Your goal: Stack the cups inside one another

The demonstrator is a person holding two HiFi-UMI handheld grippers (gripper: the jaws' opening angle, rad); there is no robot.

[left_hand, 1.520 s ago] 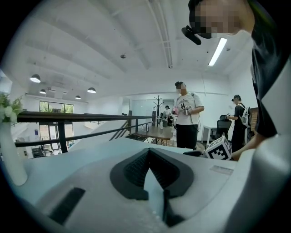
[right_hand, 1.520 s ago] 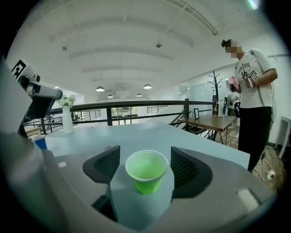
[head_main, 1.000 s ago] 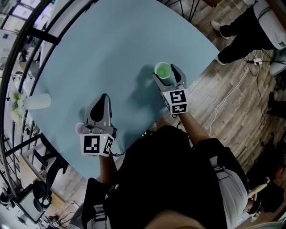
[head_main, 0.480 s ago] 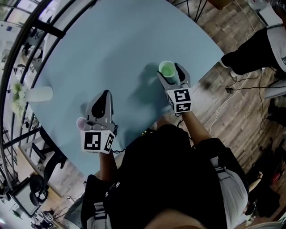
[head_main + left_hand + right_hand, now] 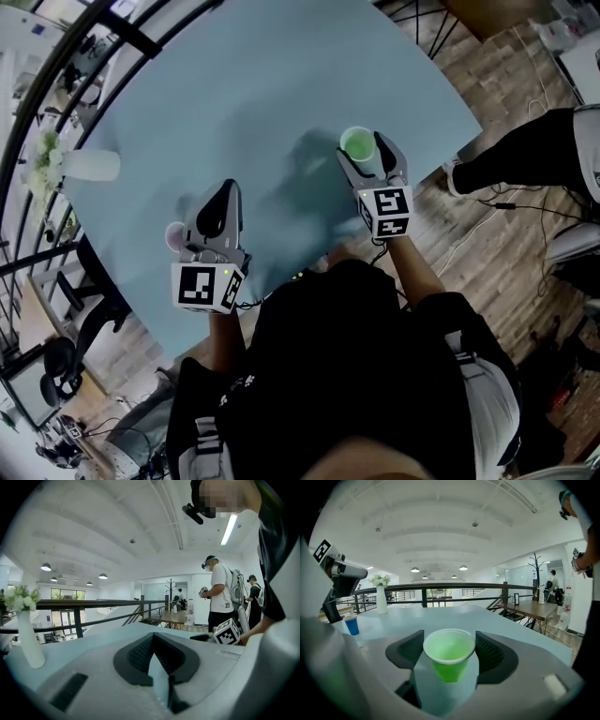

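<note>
The right hand-held gripper point(image 5: 366, 152) and the left hand-held gripper point(image 5: 224, 194) have both shifted slightly over the pale blue round desk point(image 5: 262, 84). The right one clamps the green plastic cup point(image 5: 449, 660) near the desk's right edge. The left one is closed and empty, above the desk's near edge.

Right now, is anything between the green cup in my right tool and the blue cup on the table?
Nothing on the table lies between them. But the left tool hangs close beside the blue cup, partly across the path of the green cup.
</note>
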